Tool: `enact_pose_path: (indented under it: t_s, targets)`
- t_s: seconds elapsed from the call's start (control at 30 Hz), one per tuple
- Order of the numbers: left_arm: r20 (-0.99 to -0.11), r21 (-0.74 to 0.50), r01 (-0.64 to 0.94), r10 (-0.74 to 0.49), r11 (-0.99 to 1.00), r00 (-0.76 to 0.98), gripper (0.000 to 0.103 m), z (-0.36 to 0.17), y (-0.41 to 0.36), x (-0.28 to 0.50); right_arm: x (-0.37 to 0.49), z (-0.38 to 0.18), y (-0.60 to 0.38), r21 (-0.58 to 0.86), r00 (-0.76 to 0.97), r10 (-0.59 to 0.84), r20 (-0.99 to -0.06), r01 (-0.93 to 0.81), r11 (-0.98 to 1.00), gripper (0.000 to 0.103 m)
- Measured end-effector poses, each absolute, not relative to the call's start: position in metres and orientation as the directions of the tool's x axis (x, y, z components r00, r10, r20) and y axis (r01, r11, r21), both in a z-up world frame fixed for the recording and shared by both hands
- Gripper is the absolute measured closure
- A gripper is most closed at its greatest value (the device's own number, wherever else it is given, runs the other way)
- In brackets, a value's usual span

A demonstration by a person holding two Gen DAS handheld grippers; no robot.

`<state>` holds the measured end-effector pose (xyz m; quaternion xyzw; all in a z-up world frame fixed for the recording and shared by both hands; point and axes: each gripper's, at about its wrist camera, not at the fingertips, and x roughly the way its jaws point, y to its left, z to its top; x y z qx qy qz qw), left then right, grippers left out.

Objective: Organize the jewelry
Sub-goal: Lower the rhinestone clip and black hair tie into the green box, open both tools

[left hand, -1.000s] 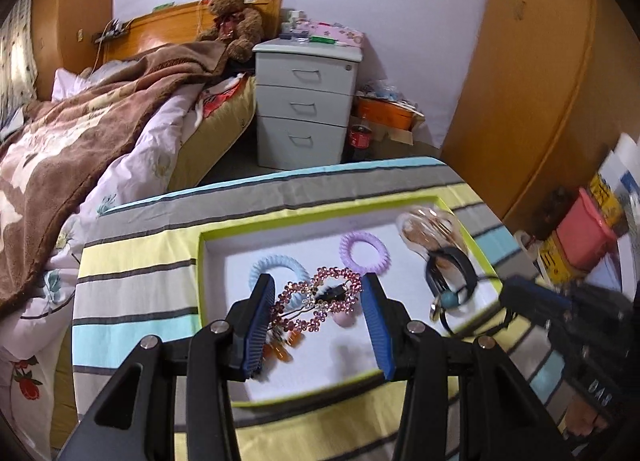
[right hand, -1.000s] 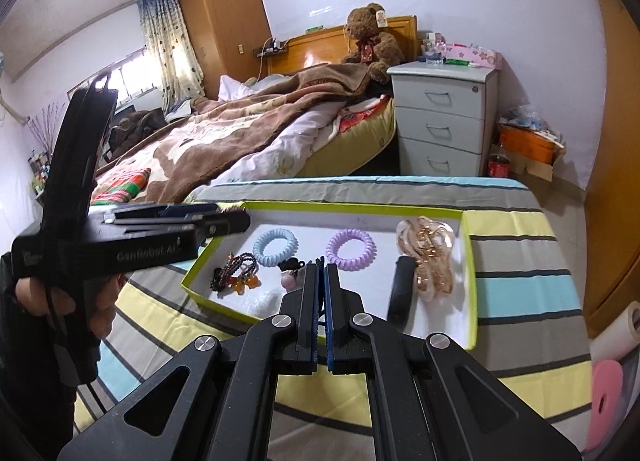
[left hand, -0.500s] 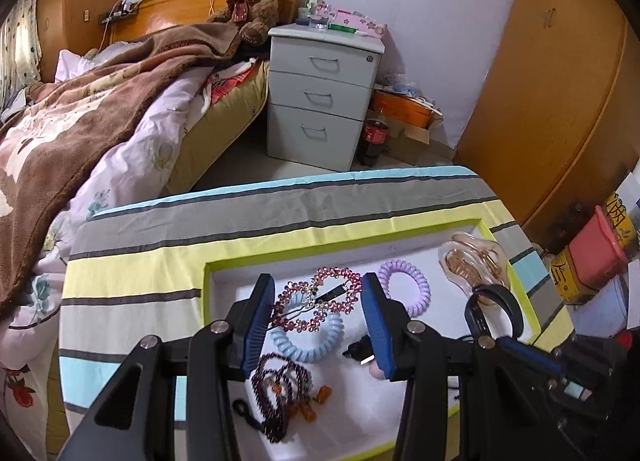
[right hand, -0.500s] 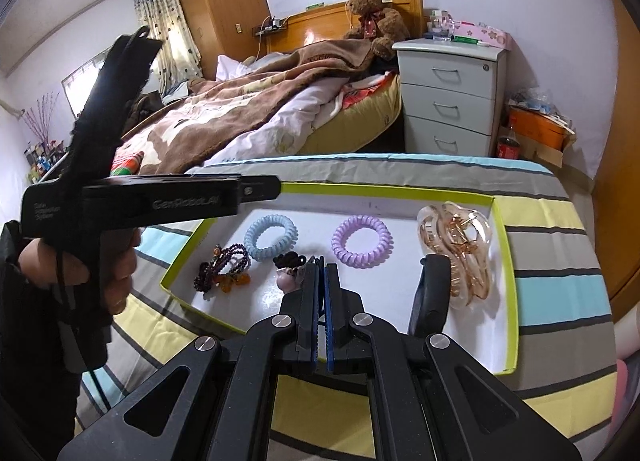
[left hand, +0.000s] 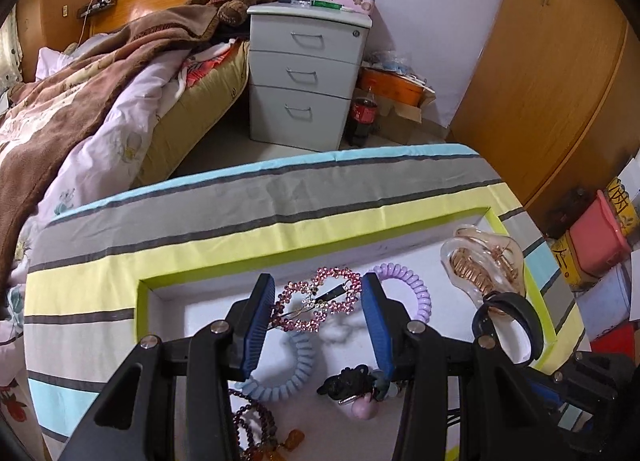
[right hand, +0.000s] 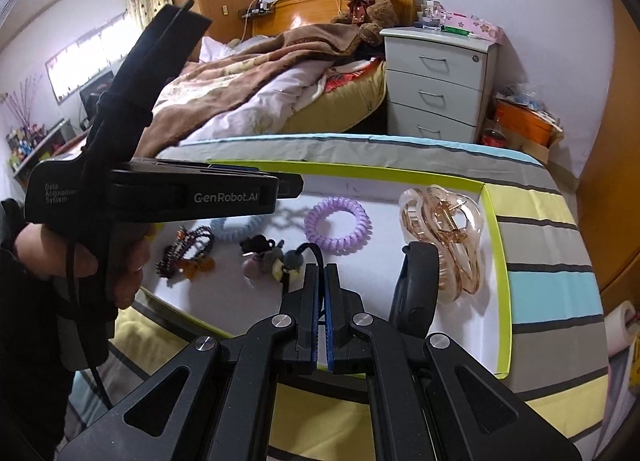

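Observation:
My left gripper (left hand: 318,311) is shut on a pink rhinestone hair clip (left hand: 316,301) and holds it above the white tray (left hand: 192,313) with the lime rim. In the tray lie a purple coil hair tie (right hand: 337,221), a pale blue coil tie (left hand: 286,375), a clear amber claw clip (right hand: 448,233), a dark bead bracelet (right hand: 188,251), a black hair tie with charms (right hand: 272,257) and a black band (right hand: 416,285). My right gripper (right hand: 322,275) is shut and empty, over the tray's near edge.
The tray sits on a table with a striped cloth (left hand: 280,197). Behind it stand a bed (left hand: 80,101) and a grey drawer unit (left hand: 308,73). Wooden wardrobe doors (left hand: 540,73) and coloured boxes (left hand: 596,237) are to the right.
My left gripper has lifted the pink clip up and moved it toward the tray's far edge. The right gripper has come closer to the tray, still shut.

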<state>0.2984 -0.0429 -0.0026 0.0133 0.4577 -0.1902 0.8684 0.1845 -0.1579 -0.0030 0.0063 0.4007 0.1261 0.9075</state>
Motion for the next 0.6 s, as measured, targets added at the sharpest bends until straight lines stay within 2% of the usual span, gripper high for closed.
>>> enact_pose_path:
  t_s: [0.6]
  targets:
    - [-0.824,-0.129,0.352,-0.297,0.927,0.482,0.056,-0.018,-0.059,0.302,0.190,-0.012,-0.158,0.063,0.620,0.183,-0.763,-0.210,0.976,0.101]
